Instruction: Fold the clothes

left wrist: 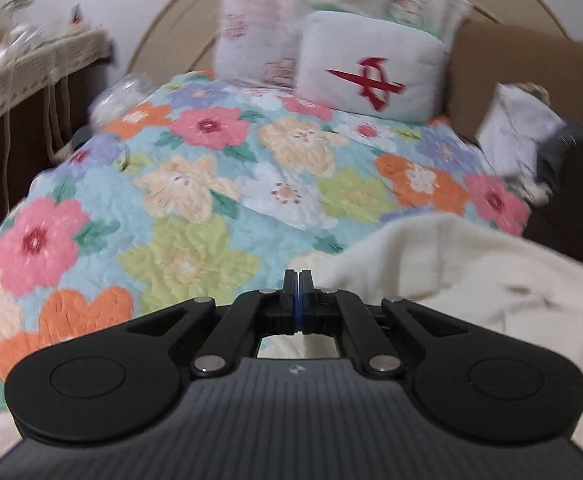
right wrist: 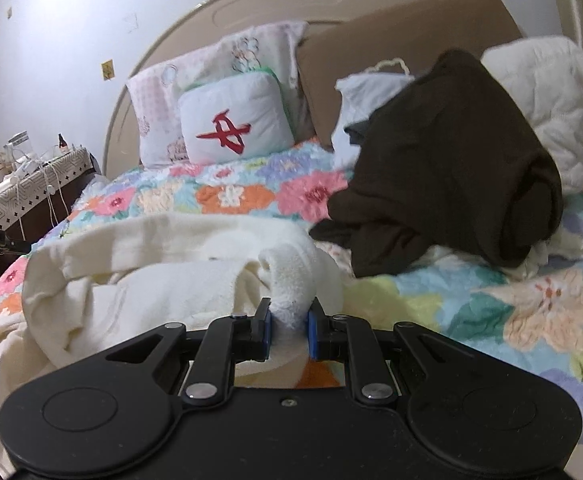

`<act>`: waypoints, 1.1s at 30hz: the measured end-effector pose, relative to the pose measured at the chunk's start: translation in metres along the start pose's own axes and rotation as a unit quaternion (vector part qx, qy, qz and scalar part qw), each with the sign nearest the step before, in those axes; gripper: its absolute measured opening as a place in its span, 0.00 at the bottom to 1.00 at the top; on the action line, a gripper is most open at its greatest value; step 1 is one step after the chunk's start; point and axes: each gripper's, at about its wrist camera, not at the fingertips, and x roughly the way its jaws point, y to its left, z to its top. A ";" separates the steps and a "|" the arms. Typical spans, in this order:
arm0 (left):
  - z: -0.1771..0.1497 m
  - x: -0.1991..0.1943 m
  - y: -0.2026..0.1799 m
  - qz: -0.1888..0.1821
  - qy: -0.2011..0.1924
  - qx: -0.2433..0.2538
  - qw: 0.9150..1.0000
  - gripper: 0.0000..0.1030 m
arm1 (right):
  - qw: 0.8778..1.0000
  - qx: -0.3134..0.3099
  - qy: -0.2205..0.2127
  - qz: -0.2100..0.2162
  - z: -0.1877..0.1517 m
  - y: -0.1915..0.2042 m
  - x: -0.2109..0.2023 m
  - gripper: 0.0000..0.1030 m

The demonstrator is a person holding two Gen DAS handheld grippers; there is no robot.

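The quilt [left wrist: 219, 184] on the bed is light blue with big flowers in pink, orange, pale yellow, green and purple. At 4 o'clock in the left wrist view lies a cream fluffy garment [left wrist: 471, 280]. The small cushion [left wrist: 371, 68] at 12 o'clock is white with a red sign on it. Behind it is a pale pink pillow [left wrist: 259, 24] with faint pictures. The headboard [right wrist: 251, 4] is tan. In the right wrist view a dark brown garment [right wrist: 451, 160] sits at 2 o'clock. The right claw [right wrist: 289, 320] is black with blue pads [right wrist: 312, 334]. The left claw [left wrist: 297, 280] is black too.
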 end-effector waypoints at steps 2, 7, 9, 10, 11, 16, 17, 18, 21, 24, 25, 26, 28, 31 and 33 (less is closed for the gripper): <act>-0.005 -0.003 -0.009 -0.013 0.000 0.018 1.000 0.00 | 1.000 -0.012 -0.003 -0.001 0.003 0.008 -0.003 0.18; -0.018 0.013 -0.044 -0.012 0.019 0.092 0.996 0.36 | 0.999 -0.041 -0.009 -0.003 0.002 0.025 -0.010 0.19; -0.024 0.024 -0.052 0.000 0.030 0.108 0.994 0.51 | 0.999 -0.040 -0.002 -0.006 -0.001 0.026 -0.007 0.19; -0.027 0.028 -0.056 0.002 0.027 0.123 0.992 0.51 | 0.999 -0.039 0.002 -0.007 -0.002 0.027 -0.005 0.19; -0.030 0.031 -0.062 0.011 0.023 0.142 0.990 0.51 | 0.999 -0.037 0.005 -0.009 -0.003 0.027 -0.003 0.19; -0.024 0.059 -0.074 0.030 0.016 0.169 0.985 0.73 | 0.999 -0.027 0.024 -0.007 -0.005 0.029 0.013 0.19; -0.022 0.066 -0.075 0.031 0.025 0.168 0.985 0.75 | 0.999 -0.027 0.028 -0.005 -0.006 0.030 0.016 0.19; -0.020 0.074 -0.075 0.033 0.033 0.167 0.985 0.75 | 0.999 -0.030 0.031 -0.002 -0.007 0.032 0.019 0.19; -0.015 0.101 -0.070 0.034 0.065 0.140 0.987 0.52 | 0.999 -0.036 0.037 0.003 -0.012 0.036 0.028 0.20; -0.011 0.120 -0.043 0.004 0.100 0.046 0.994 0.23 | 0.998 -0.029 0.046 0.011 -0.017 0.036 0.038 0.20; -0.010 0.121 -0.034 -0.006 0.103 0.018 0.995 0.18 | 0.998 -0.031 0.047 0.011 -0.018 0.036 0.041 0.20; -0.009 0.120 -0.028 -0.011 0.102 0.008 0.995 0.16 | 0.998 -0.033 0.046 0.011 -0.019 0.035 0.042 0.20; -0.006 0.107 -0.019 -0.022 0.093 -0.005 0.995 0.14 | 0.998 -0.037 0.041 0.010 -0.021 0.034 0.044 0.20; -0.002 0.078 -0.002 -0.053 0.079 -0.042 0.995 0.13 | 1.000 -0.015 0.011 0.009 -0.013 0.024 0.027 0.20; 0.003 0.052 0.006 -0.069 0.065 -0.056 0.994 0.13 | 1.000 0.004 -0.013 0.009 -0.007 0.016 0.013 0.19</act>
